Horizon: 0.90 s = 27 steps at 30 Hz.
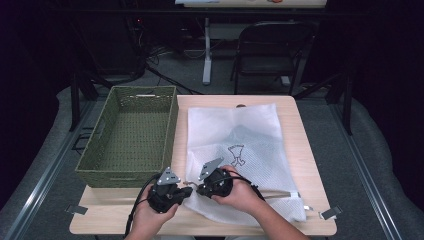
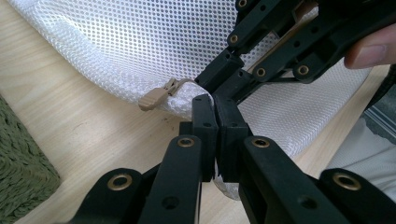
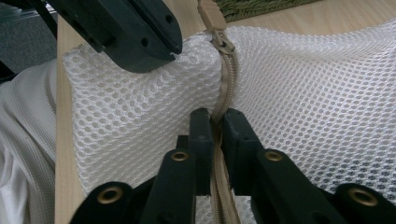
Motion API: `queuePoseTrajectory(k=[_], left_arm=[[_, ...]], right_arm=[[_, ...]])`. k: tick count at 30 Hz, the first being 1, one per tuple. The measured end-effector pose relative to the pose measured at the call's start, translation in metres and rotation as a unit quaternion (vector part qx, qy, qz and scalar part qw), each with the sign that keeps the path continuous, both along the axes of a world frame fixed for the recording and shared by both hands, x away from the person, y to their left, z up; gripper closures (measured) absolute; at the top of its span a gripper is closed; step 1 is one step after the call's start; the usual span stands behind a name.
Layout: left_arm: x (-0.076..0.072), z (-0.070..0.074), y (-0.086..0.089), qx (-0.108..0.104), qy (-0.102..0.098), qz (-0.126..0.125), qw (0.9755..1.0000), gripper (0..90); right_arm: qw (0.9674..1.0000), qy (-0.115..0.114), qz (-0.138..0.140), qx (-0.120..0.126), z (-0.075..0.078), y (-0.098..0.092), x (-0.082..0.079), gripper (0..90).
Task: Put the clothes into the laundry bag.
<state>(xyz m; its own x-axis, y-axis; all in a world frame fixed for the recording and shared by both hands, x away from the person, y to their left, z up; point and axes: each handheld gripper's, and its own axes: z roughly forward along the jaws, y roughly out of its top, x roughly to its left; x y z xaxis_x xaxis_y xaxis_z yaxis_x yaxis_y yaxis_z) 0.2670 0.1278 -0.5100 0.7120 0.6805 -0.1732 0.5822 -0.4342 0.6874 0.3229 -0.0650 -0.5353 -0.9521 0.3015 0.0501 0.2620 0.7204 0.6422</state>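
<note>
Mesh bag [image 1: 240,145] corner hidden between grippers

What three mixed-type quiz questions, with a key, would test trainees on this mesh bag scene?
1. True or false: the basket has laundry in it.
2. Which part of the mesh bag do the right gripper jaws straddle?
A the zipper
B a drawstring
C a handle
3. What colour is the zipper pull near the left gripper?

Key
1. False, it holds nothing.
2. A.
3. Tan.
</note>
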Motion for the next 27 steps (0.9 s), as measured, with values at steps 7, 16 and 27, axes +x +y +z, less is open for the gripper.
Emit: queuePoseTrajectory(k=[7,16,27], left_arm=[[-0.001,-0.002,0.001,0.001,0.003,0.002,1.0000,88.3],[-0.003,-0.009,0.010,-0.004,0.025,0.012,0.9996,74.2],[0.005,-0.012,0.010,0.009,0.013,0.030,0.9994,50.8]], right_arm=[[1.0000,0.002,-0.005,-0.006,0.002,-0.001,-0.002,88.6],[0.9999,-0.010,-0.004,-0.004,0.005,-0.004,-0.002,89.0],[0.9999,-0.013,0.005,-0.010,0.003,-0.001,-0.004,88.9]])
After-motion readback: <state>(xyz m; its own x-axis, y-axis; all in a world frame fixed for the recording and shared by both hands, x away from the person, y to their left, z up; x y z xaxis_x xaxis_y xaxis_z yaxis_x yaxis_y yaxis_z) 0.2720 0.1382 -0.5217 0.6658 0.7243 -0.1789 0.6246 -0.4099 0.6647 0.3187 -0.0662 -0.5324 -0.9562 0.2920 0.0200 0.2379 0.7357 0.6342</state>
